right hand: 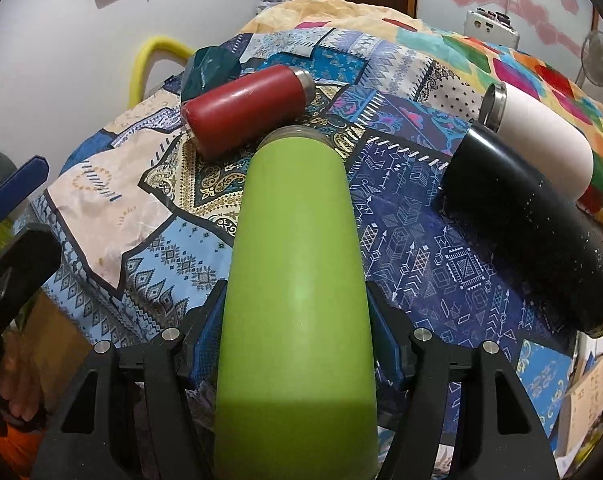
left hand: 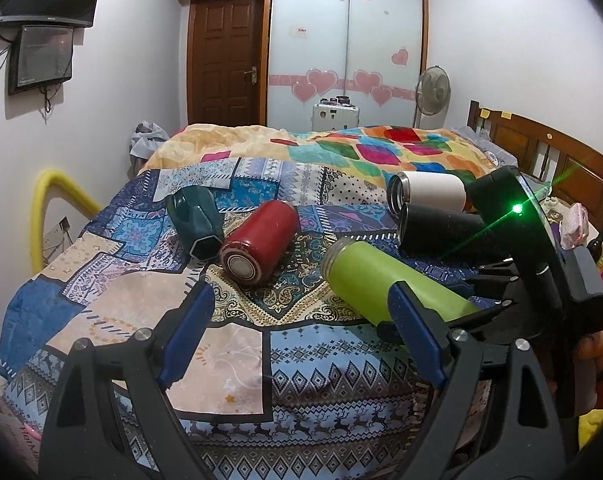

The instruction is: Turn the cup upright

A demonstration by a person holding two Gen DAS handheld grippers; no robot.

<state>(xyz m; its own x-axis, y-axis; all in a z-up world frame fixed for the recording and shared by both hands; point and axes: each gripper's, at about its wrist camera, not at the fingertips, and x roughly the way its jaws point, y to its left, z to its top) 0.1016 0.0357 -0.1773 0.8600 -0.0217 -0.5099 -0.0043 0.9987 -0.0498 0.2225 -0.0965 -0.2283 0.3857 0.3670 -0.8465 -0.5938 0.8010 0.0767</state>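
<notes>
A lime green cup [right hand: 297, 272] lies on its side on the patterned bedspread, its mouth pointing away. My right gripper [right hand: 297, 336] has its blue pads against both sides of the cup's lower body. The cup also shows in the left wrist view [left hand: 381, 280], with the right gripper [left hand: 513, 300] behind it. My left gripper [left hand: 301, 328] is open and empty above the bedspread, just left of the green cup.
A red cup [left hand: 259, 242], a dark green cup [left hand: 195, 220], a black cup [left hand: 441, 230] and a white cup [left hand: 427, 192] lie on their sides on the bedspread [left hand: 229, 360]. A wooden headboard [left hand: 549, 152] is at the right. A yellow rail [left hand: 45, 208] stands at the left.
</notes>
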